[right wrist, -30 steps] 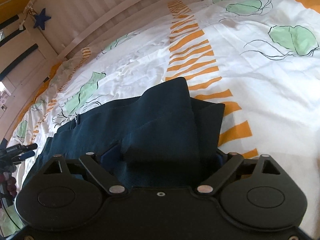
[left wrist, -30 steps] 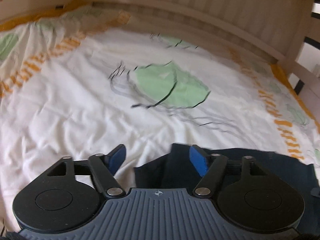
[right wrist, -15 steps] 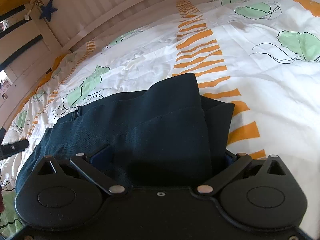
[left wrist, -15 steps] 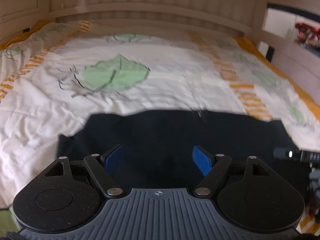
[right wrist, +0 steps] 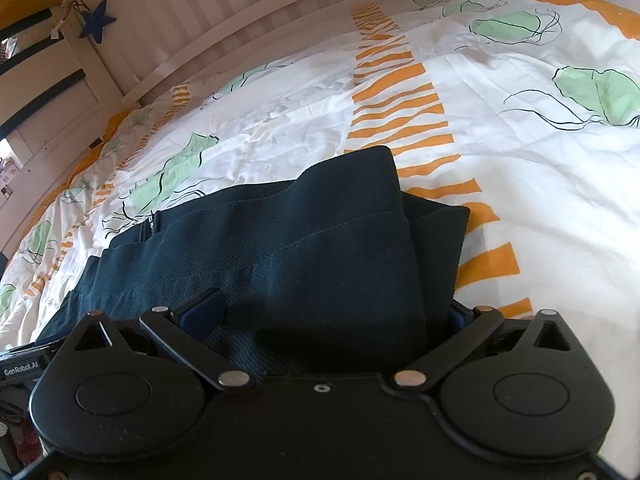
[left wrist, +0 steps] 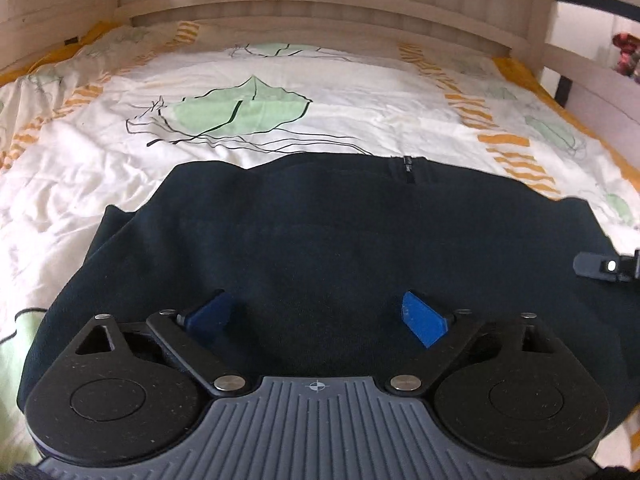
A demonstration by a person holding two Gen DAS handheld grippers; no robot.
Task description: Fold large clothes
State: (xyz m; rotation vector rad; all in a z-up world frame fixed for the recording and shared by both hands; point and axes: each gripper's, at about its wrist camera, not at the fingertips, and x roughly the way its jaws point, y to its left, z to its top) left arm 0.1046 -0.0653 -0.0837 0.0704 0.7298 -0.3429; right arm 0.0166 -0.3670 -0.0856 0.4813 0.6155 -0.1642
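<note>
Left wrist view first: left gripper point(left wrist: 318, 318) hangs over the dark garment point(left wrist: 320, 240) spread on the bedspread point(left wrist: 360, 92) near its front edge, jaws just widened, pads off the cloth. Right wrist view: right gripper point(right wrist: 336, 312) gapes wide, a folded layer lying loose between its fingers.

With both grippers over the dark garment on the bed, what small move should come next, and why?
Probably lower the left gripper and close on the dark garment near edge: its jaws have just opened wide, nothing pinched, and the cloth lies flat beneath on the bedspread.
</note>
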